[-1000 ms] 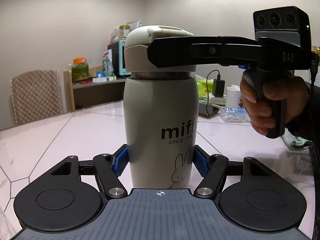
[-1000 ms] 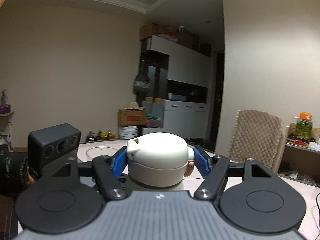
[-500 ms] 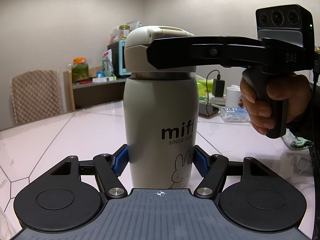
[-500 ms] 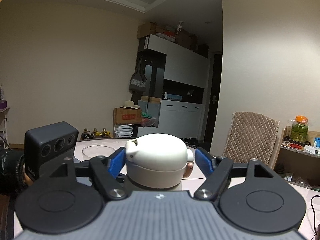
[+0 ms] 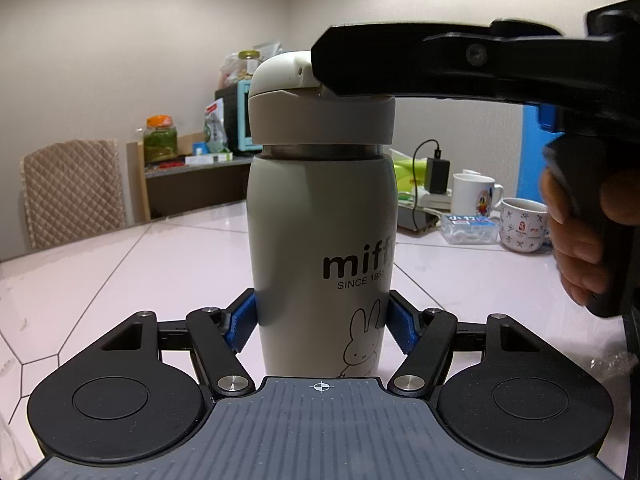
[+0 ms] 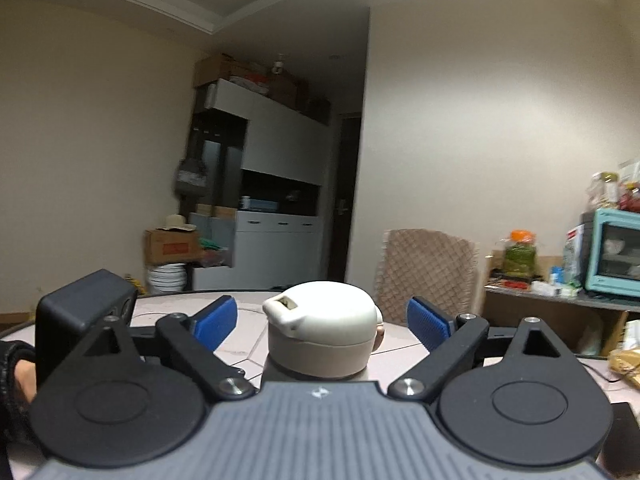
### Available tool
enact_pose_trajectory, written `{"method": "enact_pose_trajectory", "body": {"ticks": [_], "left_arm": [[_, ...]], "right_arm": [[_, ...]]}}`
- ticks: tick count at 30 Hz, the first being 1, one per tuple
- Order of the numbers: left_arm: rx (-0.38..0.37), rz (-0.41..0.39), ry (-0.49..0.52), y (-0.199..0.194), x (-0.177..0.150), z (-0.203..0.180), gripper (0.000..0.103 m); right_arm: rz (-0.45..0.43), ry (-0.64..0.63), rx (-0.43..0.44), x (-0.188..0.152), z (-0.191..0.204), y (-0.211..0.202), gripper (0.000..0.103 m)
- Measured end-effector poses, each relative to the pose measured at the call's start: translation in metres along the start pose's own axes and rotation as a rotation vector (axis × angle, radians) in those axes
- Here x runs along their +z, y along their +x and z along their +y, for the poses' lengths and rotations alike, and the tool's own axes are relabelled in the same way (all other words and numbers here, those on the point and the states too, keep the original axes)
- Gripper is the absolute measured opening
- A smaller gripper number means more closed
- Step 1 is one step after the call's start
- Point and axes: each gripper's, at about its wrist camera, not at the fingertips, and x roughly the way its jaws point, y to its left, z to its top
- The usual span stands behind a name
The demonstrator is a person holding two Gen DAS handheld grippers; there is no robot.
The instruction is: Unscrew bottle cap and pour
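A beige Miffy bottle (image 5: 320, 248) stands upright on the pale table (image 5: 132, 264). My left gripper (image 5: 322, 322) is shut on the bottle's lower body, its blue pads pressed on both sides. The bottle's cream cap (image 5: 316, 104) (image 6: 322, 336) sits on top, with a dark gap showing below its collar. My right gripper (image 6: 320, 322) is open around the cap, its blue pads (image 6: 214, 320) standing clear of it on each side. In the left wrist view the right gripper's black finger (image 5: 400, 68) crosses the cap from the right.
Two white mugs (image 5: 522, 230), a small plastic box (image 5: 468, 228) and a charger stand on the table at the right. A quilted chair (image 5: 72, 192) and a shelf with a jar (image 5: 160, 144) and a teal oven (image 6: 612, 252) are behind.
My right gripper has opened off the cap and swung round to the right, so the view turned. The cap now sits rotated. The left gripper still holds the bottle.
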Motion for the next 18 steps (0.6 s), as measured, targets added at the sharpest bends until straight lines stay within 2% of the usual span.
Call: {"method": "enact_pose_trajectory", "body": {"ticks": [8, 18], "left_arm": [[0.000, 0.000, 0.000, 0.003, -0.001, 0.000, 0.072], [0.002, 0.000, 0.002, -0.001, -0.003, -0.007, 0.072]], "right_arm": [[0.014, 0.016, -0.134, -0.010, 0.020, 0.002, 0.094], [0.020, 0.052, -0.209, -0.018, 0.032, 0.008, 0.091]]}}
